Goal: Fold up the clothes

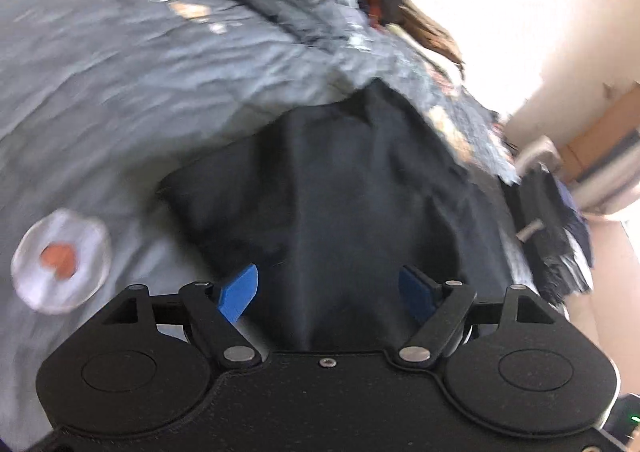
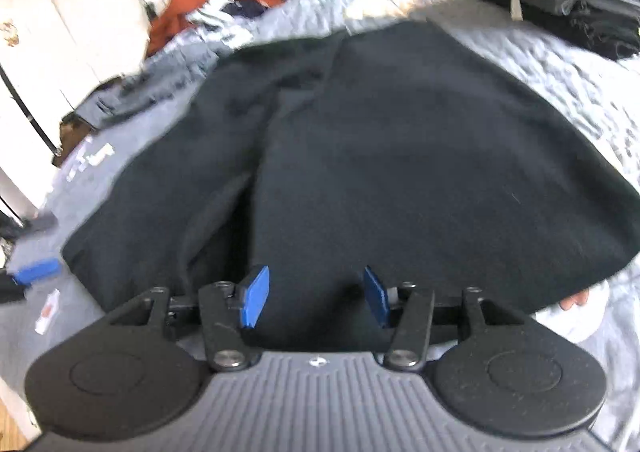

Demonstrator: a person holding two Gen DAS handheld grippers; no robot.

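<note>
The dark navy soft-cloth garment (image 2: pixel 400 155) lies spread on the grey quilted bedspread (image 2: pixel 560 99), possibly partly folded. The left gripper (image 1: pixel 328 292) and right gripper (image 2: pixel 316 300) hover spread above its near edge, holding nothing. A shallow pinch may catch one layer only, dragging it crooked.

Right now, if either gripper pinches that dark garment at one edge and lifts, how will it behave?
The dark garment is probably floppy: it lies draped in soft folds on the grey bedspread, so the rest would likely sag. It looks thick and matte, so probably not slippery. With the right gripper and left gripper open, two-point holds seem safer.
</note>
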